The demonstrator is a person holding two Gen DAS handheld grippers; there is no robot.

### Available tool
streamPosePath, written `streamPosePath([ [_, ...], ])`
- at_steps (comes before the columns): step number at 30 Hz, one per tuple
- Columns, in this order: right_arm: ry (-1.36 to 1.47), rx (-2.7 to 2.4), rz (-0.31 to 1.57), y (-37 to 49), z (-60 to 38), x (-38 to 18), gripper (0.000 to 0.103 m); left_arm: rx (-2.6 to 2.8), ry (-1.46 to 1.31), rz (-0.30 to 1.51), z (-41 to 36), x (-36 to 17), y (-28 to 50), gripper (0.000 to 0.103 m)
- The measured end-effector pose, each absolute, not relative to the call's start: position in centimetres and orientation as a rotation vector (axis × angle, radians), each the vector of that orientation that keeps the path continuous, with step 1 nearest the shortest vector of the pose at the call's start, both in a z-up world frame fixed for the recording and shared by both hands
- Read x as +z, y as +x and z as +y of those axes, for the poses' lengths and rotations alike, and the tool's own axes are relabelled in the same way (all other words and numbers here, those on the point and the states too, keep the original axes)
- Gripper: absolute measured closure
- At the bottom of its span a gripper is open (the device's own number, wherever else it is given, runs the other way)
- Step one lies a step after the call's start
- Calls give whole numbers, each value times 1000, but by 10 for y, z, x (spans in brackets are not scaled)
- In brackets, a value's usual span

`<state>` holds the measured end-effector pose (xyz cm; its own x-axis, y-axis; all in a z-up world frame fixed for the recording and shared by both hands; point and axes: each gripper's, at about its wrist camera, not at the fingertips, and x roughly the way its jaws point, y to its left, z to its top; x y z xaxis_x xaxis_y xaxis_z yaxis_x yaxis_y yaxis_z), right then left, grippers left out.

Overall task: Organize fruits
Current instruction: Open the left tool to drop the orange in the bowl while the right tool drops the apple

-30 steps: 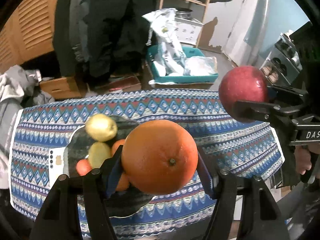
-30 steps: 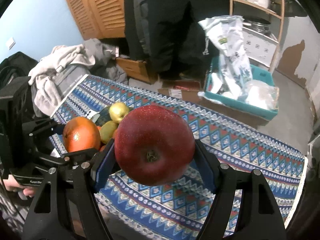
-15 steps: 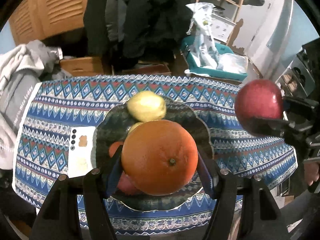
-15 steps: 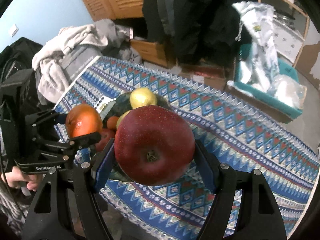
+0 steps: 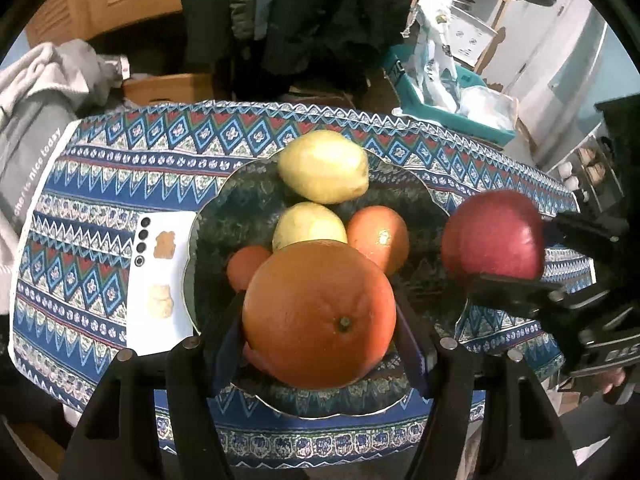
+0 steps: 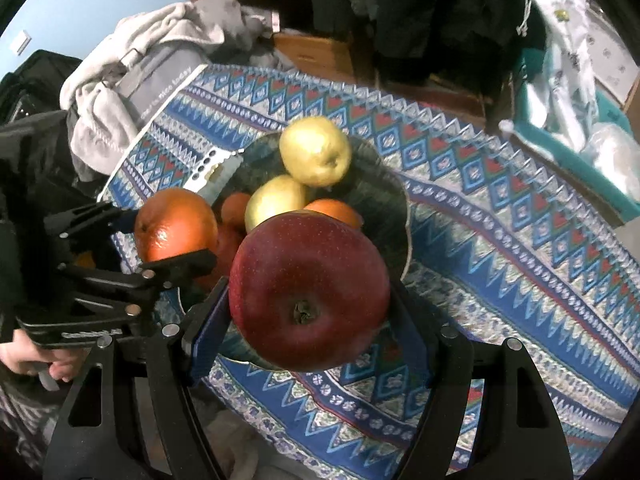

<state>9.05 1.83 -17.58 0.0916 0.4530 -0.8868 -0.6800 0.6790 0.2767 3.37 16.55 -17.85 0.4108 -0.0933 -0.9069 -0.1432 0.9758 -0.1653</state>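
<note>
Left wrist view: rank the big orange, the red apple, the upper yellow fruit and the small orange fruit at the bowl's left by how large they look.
1. Big orange, nearest the camera
2. Red apple
3. Upper yellow fruit
4. Small orange fruit, partly hidden

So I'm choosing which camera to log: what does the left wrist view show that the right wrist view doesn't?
Only the left wrist view shows the whole white phone lying left of the bowl, and the shelf unit behind.

Only the right wrist view shows the blue wall with a switch and the hand holding the left tool.

Both show the orange clamped in the left tool, the red apple clamped in the right tool, the dark bowl of fruit and the patterned cloth.
</note>
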Motion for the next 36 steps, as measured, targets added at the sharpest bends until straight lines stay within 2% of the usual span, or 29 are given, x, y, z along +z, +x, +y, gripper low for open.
streamPosePath([
  [16,-239,849,1329,90,31,-217,26,51,-244,1188,170,-194,35,34],
  [25,-190,840,1260,93,16,-187,26,39,-274,1226,164,-202,41,34],
  [29,-181,834,1241,92,7,-174,26,29,-273,1164,160,-190,42,34],
  [31,-168,836,1232,91,1,-169,26,19,-264,1144,157,-182,44,29],
  [36,-188,822,1172,84,-7,-148,26,19,-218,1117,148,-168,43,29],
])
